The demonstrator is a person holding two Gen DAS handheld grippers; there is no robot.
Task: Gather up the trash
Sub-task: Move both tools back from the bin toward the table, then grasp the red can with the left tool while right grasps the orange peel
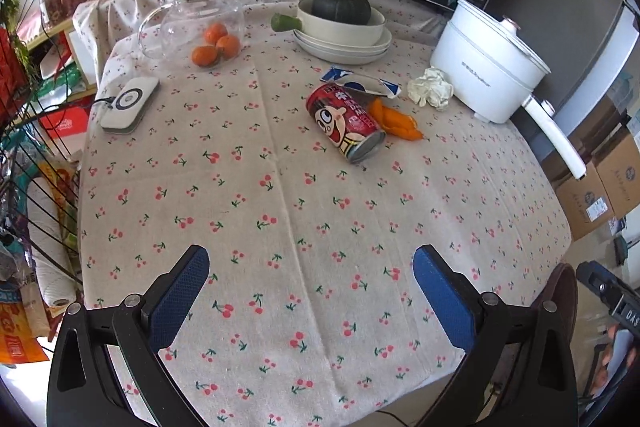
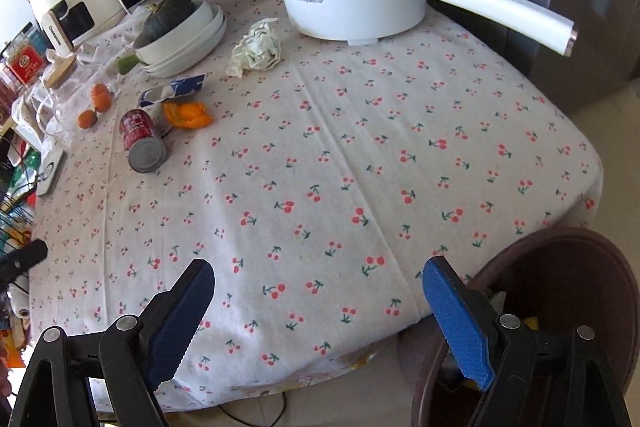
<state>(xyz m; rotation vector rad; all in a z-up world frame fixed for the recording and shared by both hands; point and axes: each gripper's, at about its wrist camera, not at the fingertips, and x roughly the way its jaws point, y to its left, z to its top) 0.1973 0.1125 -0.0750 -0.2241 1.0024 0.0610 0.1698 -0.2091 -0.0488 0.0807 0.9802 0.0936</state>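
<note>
1. Left tool (image 1: 311, 267) hangs over the near part of the cherry-print surface (image 1: 280, 207), blue pads spread wide, released, only cloth showing between them.
2. Right tool (image 2: 318, 281) is spread wide too, nothing between its pads; its right finger sits over the rim of the brown bin (image 2: 592, 267) that stands just beside the surface's edge.
3. The trash sits in a cluster toward the far side: a red drink can (image 1: 346, 125) lying on its side, silver end facing the near edge.
4. Touching the can from behind, a torn blue-and-white wrapper (image 1: 362, 83); just beside it on the right, orange peel (image 1: 394, 121).
5. A crumpled white tissue (image 1: 431, 87) lies right against the white electric pot (image 1: 486, 67).
6. Further back: a green squash in a stack of white bowls (image 1: 344, 35), a glass jar (image 1: 192, 23) with whole oranges seen through and beside it, and a white pad with a cable (image 1: 130, 103) at the left.
7. Both tools are well apart from the trash cluster.
</note>
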